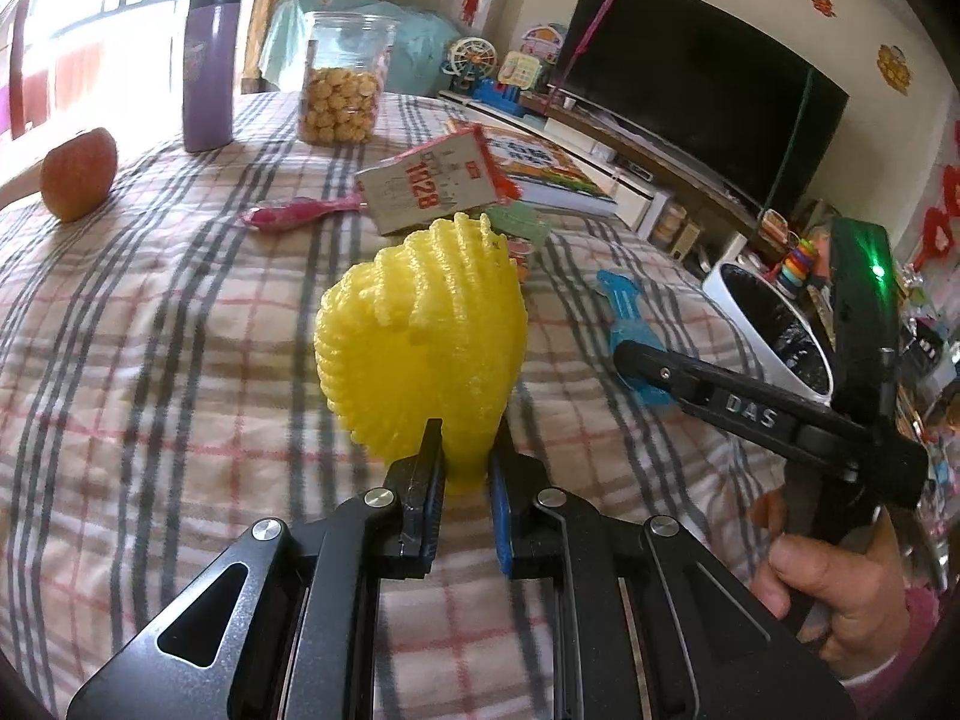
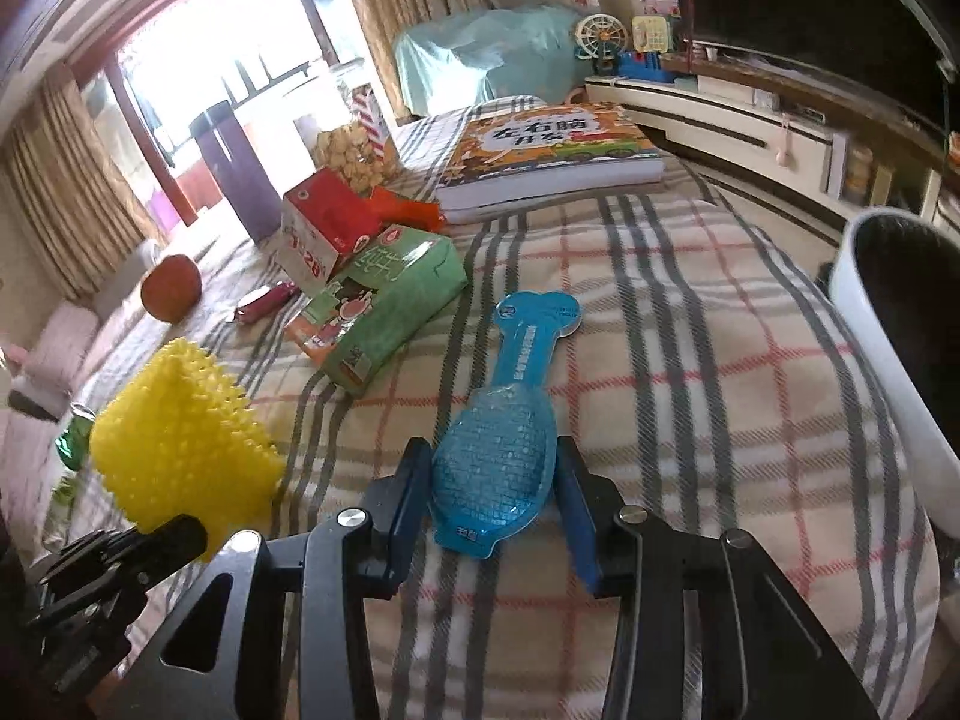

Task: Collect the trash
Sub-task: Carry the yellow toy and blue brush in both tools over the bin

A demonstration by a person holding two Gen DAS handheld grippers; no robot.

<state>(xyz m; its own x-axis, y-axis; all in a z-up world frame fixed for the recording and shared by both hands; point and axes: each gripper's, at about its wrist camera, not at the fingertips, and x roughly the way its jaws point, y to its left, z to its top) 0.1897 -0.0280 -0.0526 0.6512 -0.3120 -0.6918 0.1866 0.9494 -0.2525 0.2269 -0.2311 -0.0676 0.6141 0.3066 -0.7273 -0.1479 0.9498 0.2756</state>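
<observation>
On the plaid tablecloth, at the far left, an apple is seen, with a purple flask and a clear jar of biscuits standing farther right near the back edge. A pink wrapped item lies flat between the apple and a red-and-white carton, which is tilted beside a green carton and a picture book. A yellow foam fruit net is held off the cloth by the left gripper, whose fingers are drawn narrow and pinched on the net's lower end. Further right, a blue fish-shaped plastic package lies flat on the cloth, its broad end between the fingers of the right gripper; the jaws stand partly apart on either side of it, the left finger just beside its edge and the right one clear of it, so it is not clamped. The right gripper's handle is held by a hand. At the far right edge of the table, a white bin with a dark liner is seen, close to the package.
</observation>
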